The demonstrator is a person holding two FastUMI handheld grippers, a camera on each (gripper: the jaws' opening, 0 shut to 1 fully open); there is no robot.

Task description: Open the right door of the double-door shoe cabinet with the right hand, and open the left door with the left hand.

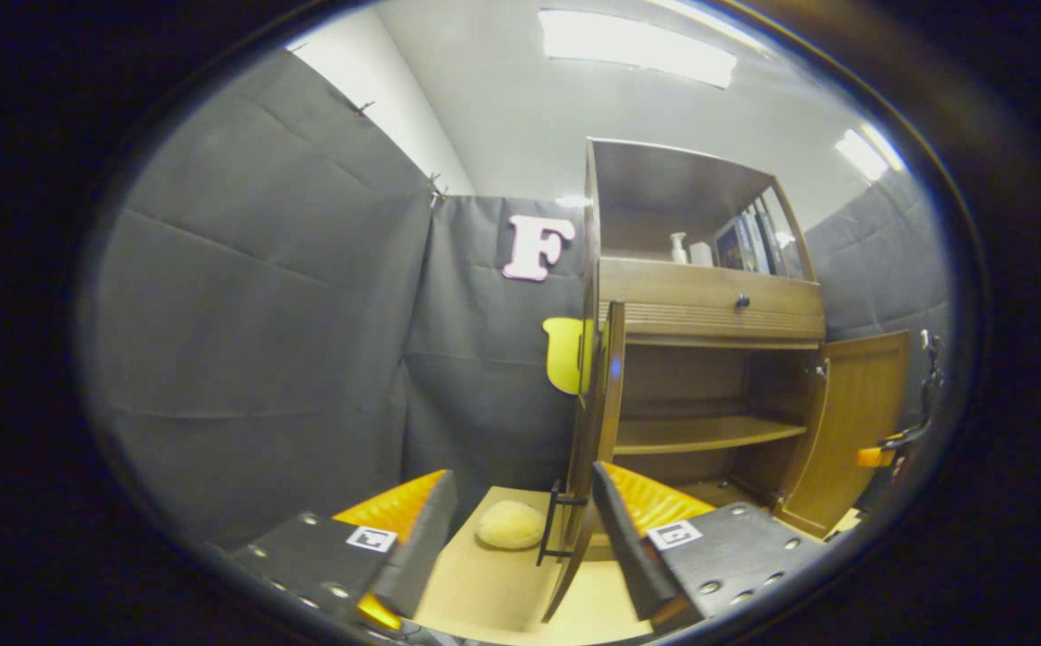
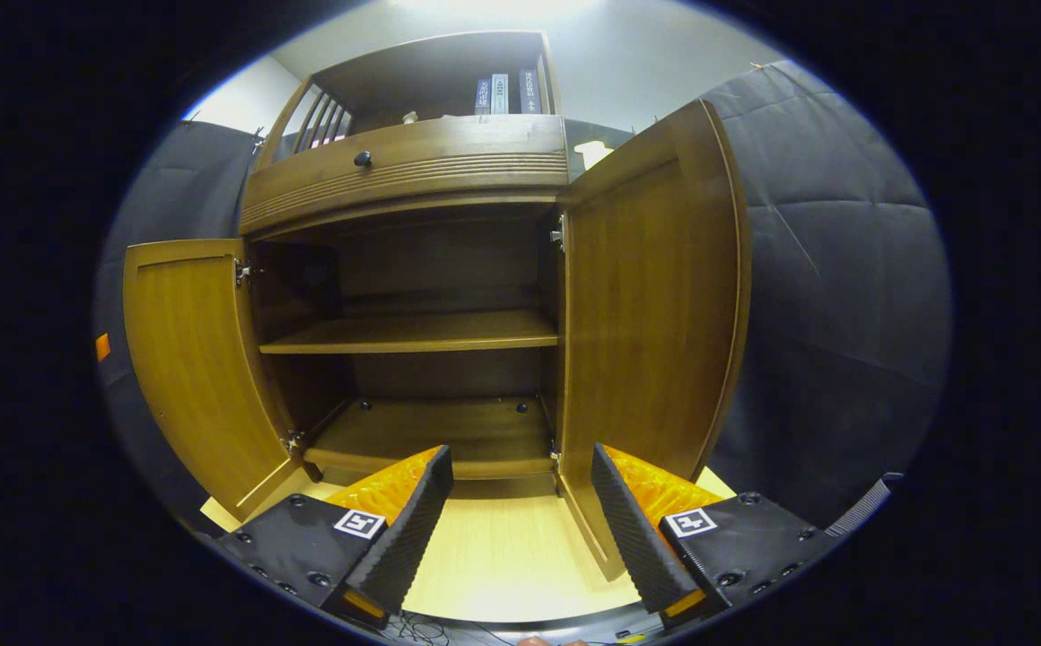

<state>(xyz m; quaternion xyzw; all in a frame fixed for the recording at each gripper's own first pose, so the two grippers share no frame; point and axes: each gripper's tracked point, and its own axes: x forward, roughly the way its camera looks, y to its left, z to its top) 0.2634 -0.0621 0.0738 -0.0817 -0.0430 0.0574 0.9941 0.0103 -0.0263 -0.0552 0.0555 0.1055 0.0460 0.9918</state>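
Both doors stood open: right door (image 2: 655, 305), left door (image 2: 193, 368). You held the left gripper (image 1: 520, 529) and right gripper (image 2: 520, 520) apart, gripping nothing; no step appeared left.

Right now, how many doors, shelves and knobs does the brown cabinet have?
Open doors: 2, the left door and the right door
Inside shelves: 1, the middle shelf
Drawer knobs: 1, the round knob
Total: 4
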